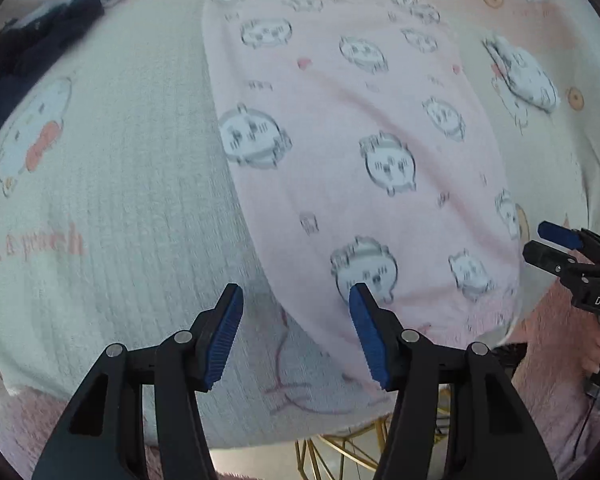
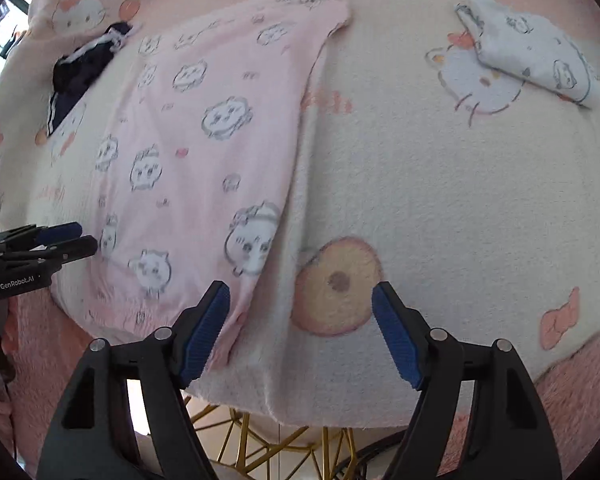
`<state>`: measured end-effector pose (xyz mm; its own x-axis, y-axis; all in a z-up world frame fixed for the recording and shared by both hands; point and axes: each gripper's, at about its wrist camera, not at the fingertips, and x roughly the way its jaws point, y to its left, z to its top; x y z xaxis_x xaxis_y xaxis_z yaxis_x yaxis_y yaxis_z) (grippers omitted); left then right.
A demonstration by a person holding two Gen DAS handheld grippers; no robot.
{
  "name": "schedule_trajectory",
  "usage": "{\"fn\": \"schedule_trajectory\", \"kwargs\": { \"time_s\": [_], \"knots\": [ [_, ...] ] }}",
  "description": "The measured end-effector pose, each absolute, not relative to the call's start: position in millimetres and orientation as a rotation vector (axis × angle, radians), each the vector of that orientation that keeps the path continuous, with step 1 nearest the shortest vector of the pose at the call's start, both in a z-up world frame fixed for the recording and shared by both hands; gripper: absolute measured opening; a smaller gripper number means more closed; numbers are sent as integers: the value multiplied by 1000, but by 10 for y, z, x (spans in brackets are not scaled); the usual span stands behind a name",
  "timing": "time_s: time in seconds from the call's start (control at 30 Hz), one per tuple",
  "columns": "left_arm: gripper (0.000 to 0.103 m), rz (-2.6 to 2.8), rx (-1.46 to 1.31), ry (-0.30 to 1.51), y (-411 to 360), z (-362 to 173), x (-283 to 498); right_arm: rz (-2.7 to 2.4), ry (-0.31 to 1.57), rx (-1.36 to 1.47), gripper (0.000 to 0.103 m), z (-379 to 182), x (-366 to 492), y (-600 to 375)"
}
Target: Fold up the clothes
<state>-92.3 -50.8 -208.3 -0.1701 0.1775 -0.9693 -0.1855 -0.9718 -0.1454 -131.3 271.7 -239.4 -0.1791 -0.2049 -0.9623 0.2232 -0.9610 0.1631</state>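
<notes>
The pink garment [image 2: 204,152] lies flat on the cream blanket [image 2: 440,200]. At the garment's near hem, the left gripper [image 1: 296,300] and right gripper [image 2: 300,296] both hover wide apart, holding nothing. A folded white cloth [image 2: 532,48] and a dark garment [image 2: 80,68] lie beyond its far corners.

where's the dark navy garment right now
The dark navy garment lies crumpled at the far left of the cream blanket, just beyond the pink garment's upper left edge in the right wrist view.
</notes>
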Motion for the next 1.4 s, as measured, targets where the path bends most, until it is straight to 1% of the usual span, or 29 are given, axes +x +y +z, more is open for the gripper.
{"fn": "schedule_trajectory", "kwargs": {
  "time_s": [0.07,0.13,0.23,0.3,0.37,0.43,0.47,0.53,0.57,0.6,0.63,0.7,0.77,0.87,0.97,1.03,1.07,1.1,1.13,1.17,1.2,1.3,1.4],
  "knots": [
    [57,2296,-1780,25,-484,-1988,-1109,-2258,105,1757,75,-2297,-1566,2602],
    [57,2341,-1723,78,-375,-1967,-1376,-2280,205,1706,75,-2273,-1773,2447],
    [57,2329,-1689,118,-268,-2038,-1711,-2332,346,1642,74,-2266,-2040,2028],
    [57,2278,-1651,142,5,-2138,-1945,-2312,390,1616,73,-2393,-2320,1793],
    [57,2231,-1637,226,70,-2240,-1993,-2266,442,1603,72,-2501,-2410,1641],
    [57,2172,-1662,337,107,-2388,-1979,-2228,547,1618,72,-2697,-2448,1553],
    [57,2150,-1656,386,77,-2399,-1938,-2221,559,1621,73,-2759,-2468,1577],
    [58,2110,-1632,479,-9,-2384,-1838,-2234,485,1625,75,-2781,-2524,1774],
    [60,2097,-1654,506,-81,-2387,-1809,-2252,465,1650,76,-2783,-2568,1906],
    [70,2085,-1686,528,-162,-2392,-1786,-2263,440,1670,77,-2777,-2606,2036],
    [71,2079,-1712,518,-246,-2384,-1778,-2263,407,1687,78,-2768,-2632,2143],
    [71,2111,-1682,499,-280,-2287,-1758,-2281,391,1675,77,-2695,-2614,2167],
    [71,2163,-1580,497,-191,-2143,-1726,-2301,394,1636,72,-2600,-2563,2099],
    [71,2159,-1469,451,115,-2085,-1702,-2231,375,1554,70,-2517,-2409,1749],
    [71,2089,-1496,491,222,-2247,-1630,-2164,506,1535,70,-2677,-2223,1461],
    [71,2063,-1506,543,173,-2308,-1483,-2138,569,1545,70,-2856,-2139,1468],
    [71,2050,-1510,569,149,-2338,-1410,-2138,577,1550,72,-2904,-2114,1526],
    [73,2029,-1548,578,74,-2349,-1365,-2148,565,1560,74,-2902,-2102,1633],
    [81,2011,-1598,592,-17,-2347,-1329,-2163,547,1581,79,-2899,-2100,1751],
    [83,1994,-1656,621,-104,-2355,-1293,-2179,529,1602,79,-2882,-2098,1844],
    [83,1978,-1689,646,-180,-2351,-1250,-2192,517,1606,79,-2853,-2080,1891],
    [83,2014,-1638,642,-252,-2196,-1139,-2232,483,1620,76,-2764,-2028,2031],
    [83,2066,-1578,537,-147,-2055,-1122,-2216,397,1603,75,-2715,-1942,1856]
  ]
}}
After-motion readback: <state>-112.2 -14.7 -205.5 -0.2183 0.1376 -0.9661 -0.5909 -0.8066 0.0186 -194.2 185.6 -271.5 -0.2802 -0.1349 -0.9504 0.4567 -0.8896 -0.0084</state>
